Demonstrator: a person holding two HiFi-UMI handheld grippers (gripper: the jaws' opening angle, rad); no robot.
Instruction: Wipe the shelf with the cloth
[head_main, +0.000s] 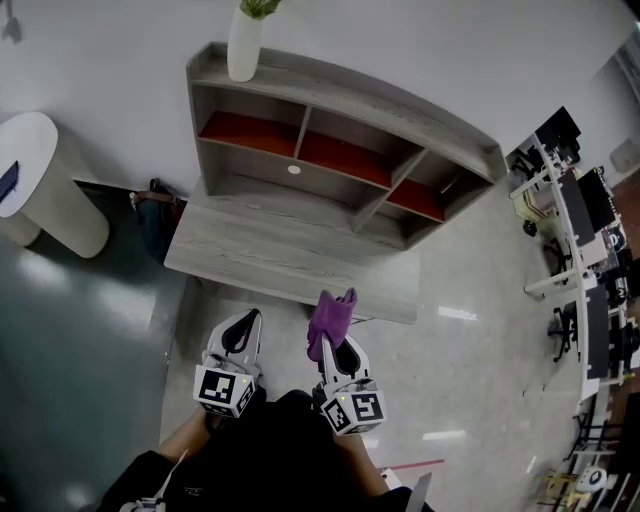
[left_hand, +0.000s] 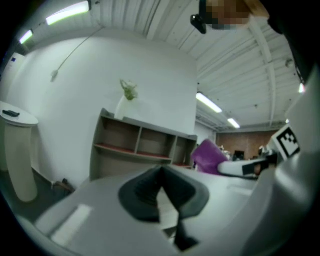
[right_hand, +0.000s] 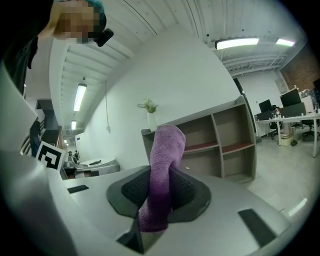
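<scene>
While vase (head_main: 244, 45) holds greenery (head_main: 259, 7), cloth (head_main: 331, 322) gripped

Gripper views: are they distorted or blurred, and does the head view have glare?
Left gripper view: fisheye bend, dark corners, near fingers soft. Right gripper view: same bend, cloth texture sharp. Head view: lamp glare on the shiny floor.

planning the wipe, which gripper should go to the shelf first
Right. The right gripper is shut on the purple cloth and faces the shelf. The left gripper is shut on nothing.
</scene>
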